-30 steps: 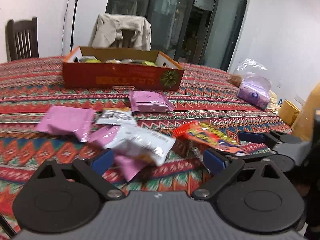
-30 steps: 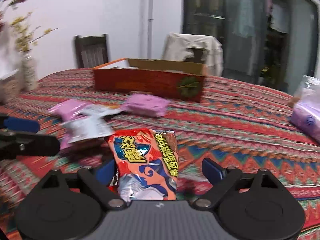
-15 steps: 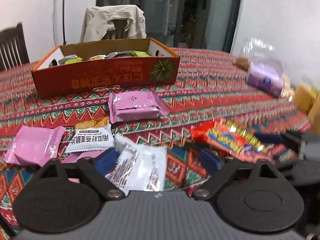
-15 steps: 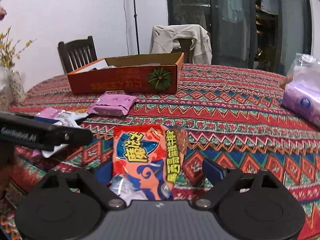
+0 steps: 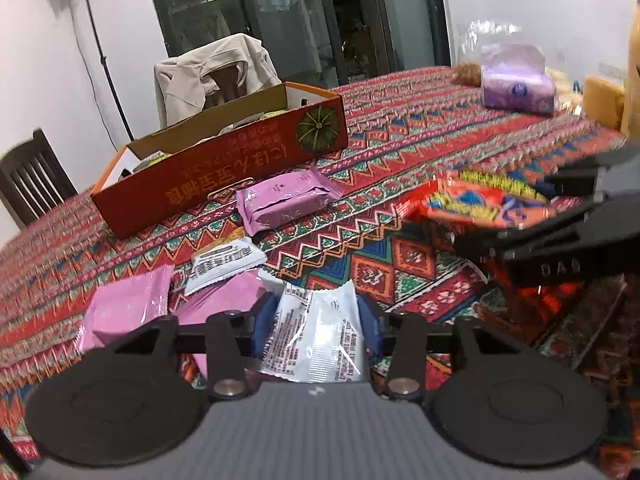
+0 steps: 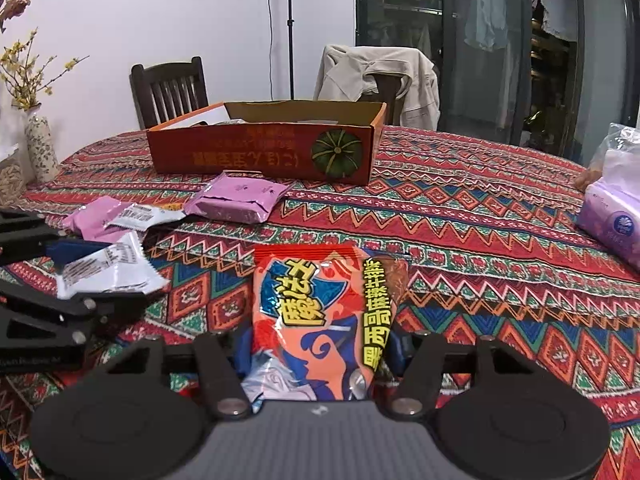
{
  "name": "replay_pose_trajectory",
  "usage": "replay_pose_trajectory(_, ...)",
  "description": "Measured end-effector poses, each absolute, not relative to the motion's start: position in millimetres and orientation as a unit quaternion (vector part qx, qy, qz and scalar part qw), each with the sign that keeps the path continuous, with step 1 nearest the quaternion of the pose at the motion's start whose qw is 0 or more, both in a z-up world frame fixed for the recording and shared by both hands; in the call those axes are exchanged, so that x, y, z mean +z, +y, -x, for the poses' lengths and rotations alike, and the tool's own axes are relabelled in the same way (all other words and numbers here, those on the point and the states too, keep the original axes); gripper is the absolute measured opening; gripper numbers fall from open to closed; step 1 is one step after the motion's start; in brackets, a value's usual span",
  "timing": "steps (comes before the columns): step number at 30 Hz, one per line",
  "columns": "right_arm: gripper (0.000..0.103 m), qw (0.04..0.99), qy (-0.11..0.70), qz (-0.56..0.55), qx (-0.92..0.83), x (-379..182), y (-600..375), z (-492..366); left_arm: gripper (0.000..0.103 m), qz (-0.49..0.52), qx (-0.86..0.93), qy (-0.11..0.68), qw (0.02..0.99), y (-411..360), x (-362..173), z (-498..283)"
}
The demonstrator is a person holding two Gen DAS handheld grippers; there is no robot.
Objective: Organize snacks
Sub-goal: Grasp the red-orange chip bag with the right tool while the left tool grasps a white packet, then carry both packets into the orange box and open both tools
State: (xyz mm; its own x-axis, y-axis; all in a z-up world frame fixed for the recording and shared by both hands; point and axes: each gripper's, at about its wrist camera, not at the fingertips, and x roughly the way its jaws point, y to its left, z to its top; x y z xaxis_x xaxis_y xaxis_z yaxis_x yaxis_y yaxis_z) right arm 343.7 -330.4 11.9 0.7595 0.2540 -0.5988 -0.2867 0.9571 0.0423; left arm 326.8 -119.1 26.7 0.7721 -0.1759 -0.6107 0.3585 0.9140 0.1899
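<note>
Left claw [image 5: 316,322] has just closed onto white packet [image 5: 316,340]; right claw [image 6: 318,350] onto orange packet [image 6: 320,320].

A jacket [image 6: 384,76] drapes a chair beyond the patterned tablecloth [image 6: 460,216].

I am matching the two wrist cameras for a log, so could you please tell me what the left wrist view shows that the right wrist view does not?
Only the left wrist view shows the left gripper head-on, jaws shut on the white packet, plus a yellow box at far right.

Only the right wrist view shows the vase of yellow flowers and the right gripper head-on, jaws closed on the orange snack bag.

Both show the orange cardboard box, the pink packet before it, the purple tissue pack, the draped chair and the patterned tablecloth.
</note>
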Motion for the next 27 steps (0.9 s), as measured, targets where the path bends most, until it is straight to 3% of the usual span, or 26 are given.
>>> replay_pose_trajectory(27,0.059,0.941,0.283,0.059,0.173,43,-284,-263,0.04,-0.015,-0.134,0.261,0.956,-44,57,-256)
